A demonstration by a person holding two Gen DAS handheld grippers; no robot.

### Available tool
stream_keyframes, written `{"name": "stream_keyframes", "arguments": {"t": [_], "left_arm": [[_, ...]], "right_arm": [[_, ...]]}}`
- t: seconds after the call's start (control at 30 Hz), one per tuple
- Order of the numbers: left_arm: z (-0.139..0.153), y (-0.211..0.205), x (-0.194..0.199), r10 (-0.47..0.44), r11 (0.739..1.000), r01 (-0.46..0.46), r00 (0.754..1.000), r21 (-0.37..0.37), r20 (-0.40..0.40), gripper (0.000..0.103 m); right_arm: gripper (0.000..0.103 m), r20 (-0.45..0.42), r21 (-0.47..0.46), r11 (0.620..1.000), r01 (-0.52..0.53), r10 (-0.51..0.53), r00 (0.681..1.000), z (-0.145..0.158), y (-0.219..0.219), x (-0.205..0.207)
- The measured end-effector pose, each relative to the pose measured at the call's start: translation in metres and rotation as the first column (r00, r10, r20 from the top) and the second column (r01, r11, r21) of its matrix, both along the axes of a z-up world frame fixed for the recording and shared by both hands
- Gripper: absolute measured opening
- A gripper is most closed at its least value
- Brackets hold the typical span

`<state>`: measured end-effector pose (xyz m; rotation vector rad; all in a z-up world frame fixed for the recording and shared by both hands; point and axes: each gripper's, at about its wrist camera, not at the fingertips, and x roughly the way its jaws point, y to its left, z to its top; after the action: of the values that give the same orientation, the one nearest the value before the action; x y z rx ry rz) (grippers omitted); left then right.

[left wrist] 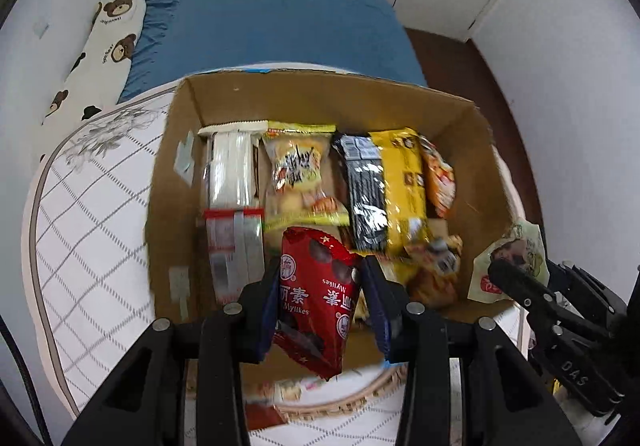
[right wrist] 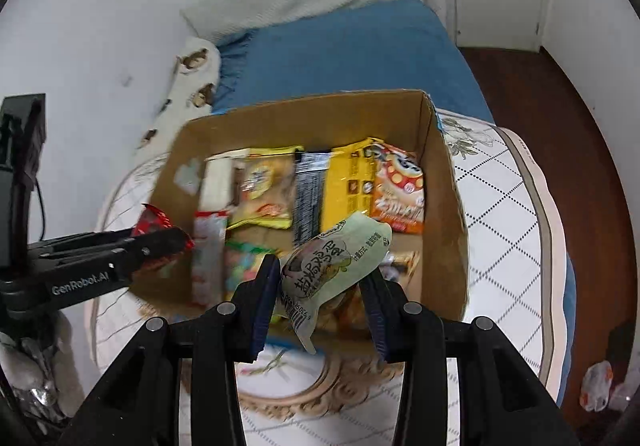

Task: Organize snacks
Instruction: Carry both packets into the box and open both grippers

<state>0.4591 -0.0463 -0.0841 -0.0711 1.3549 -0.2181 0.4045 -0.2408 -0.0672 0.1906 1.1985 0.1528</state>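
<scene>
Two grippers (left wrist: 320, 286) (right wrist: 320, 278), one packet (left wrist: 316, 298) (right wrist: 336, 258) each

A blue bedsheet (left wrist: 280, 18) covers the far part of the bed, a long white bear-print bolster (left wrist: 100, 46) lies along the wall beside it, the quilted white mattress (left wrist: 88, 214) shows bare nearer by, and crumpled, perhaps plastic, wrappers (right wrist: 600, 390) lie on the dark floor (right wrist: 540, 86).

Back row of the box (left wrist: 320, 94) is packed with snacks (left wrist: 296, 170) wall to wall; only bare floor (left wrist: 464, 206) is front right.
</scene>
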Motion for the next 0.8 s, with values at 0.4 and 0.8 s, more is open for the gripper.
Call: {"name": "stream_keyframes", "arguments": {"t": [0.4,0.8], "left_arm": [[-0.060,-0.014,0.045,-0.006,0.999,0.012,0.991,0.041,-0.132,0.084],[-0.043,-0.003,0.019,0.027,0.997,-0.024,0.999,0.071,-0.039,0.085]], "right_arm": [[0.099,-0.185,-0.106,0.994,0.036,-0.055,0.981,-0.062,-0.014,0.047],[0.100,-0.145,-0.142,0.990,0.022,-0.043,0.989,-0.051,-0.009,0.027]]}}
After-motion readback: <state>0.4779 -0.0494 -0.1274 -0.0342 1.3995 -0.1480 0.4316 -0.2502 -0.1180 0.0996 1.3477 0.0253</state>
